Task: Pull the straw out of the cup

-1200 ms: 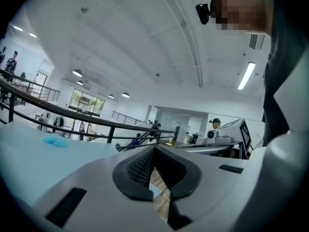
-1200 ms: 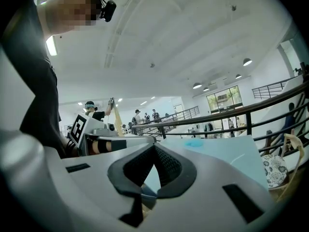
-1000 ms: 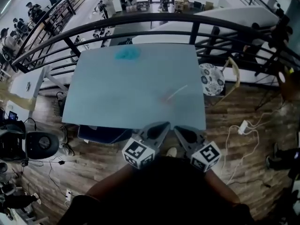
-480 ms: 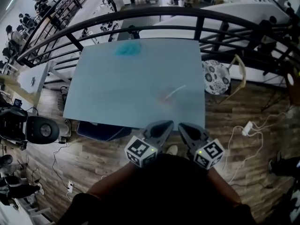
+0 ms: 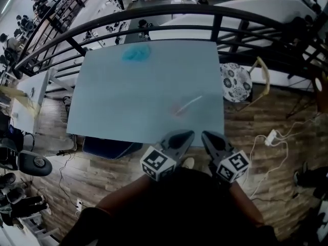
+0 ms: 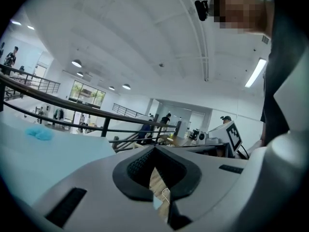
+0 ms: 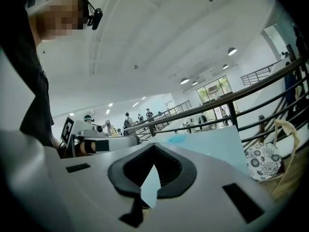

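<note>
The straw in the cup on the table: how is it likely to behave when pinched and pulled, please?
The straw looks thin and leans past the rim, so it is probably light and may flatten under a pinch. The cup looks small and clear, likely light, so it might tip or slide along with the pull.

bench (image 5: 128, 101) in front of a railing (image 5: 154, 20), cup towards its near right corner

the cup (image 5: 177, 109) stands on the bench's right half, close to the near edge, and the straw (image 5: 192, 102) in it leans away to the far right. a crumpled cloth (image 5: 136, 54) lies well apart from them at the far edge, left of centre. the left tongs (image 5: 187, 134) and right tongs (image 5: 207, 135) sit side by side just off the near edge, left tongs directly before the cup. a bag (image 5: 235, 84) rests on the floor (image 5: 256, 163) beside the bench's right edge; a power strip (image 5: 270, 137) lies further right and nearer.
</note>
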A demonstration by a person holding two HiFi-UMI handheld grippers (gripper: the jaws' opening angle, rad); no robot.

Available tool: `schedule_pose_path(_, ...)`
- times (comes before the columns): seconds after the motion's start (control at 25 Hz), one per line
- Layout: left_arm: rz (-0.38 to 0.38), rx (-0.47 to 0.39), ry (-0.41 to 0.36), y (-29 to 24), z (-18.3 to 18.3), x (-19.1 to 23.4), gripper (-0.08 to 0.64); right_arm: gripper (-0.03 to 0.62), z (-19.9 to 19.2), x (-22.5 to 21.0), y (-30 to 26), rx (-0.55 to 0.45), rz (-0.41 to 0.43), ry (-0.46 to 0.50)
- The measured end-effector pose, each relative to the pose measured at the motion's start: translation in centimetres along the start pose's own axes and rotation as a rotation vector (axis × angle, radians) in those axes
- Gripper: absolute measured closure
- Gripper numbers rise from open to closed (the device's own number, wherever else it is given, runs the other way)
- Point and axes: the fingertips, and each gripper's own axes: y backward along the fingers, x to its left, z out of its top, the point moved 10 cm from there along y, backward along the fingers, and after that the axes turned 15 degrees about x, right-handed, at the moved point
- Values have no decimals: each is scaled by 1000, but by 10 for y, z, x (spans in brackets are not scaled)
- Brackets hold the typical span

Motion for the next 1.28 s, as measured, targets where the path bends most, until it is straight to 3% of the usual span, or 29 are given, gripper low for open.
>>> schedule_pose_path(0.56,18,57,-24,-13,25,85,549,586,19,-57,-71,-8,15,-132)
schedule_pose_path(1.28,-7,112,47,-26,17,175,549,581,3,-95,-147,26,-27,-304)
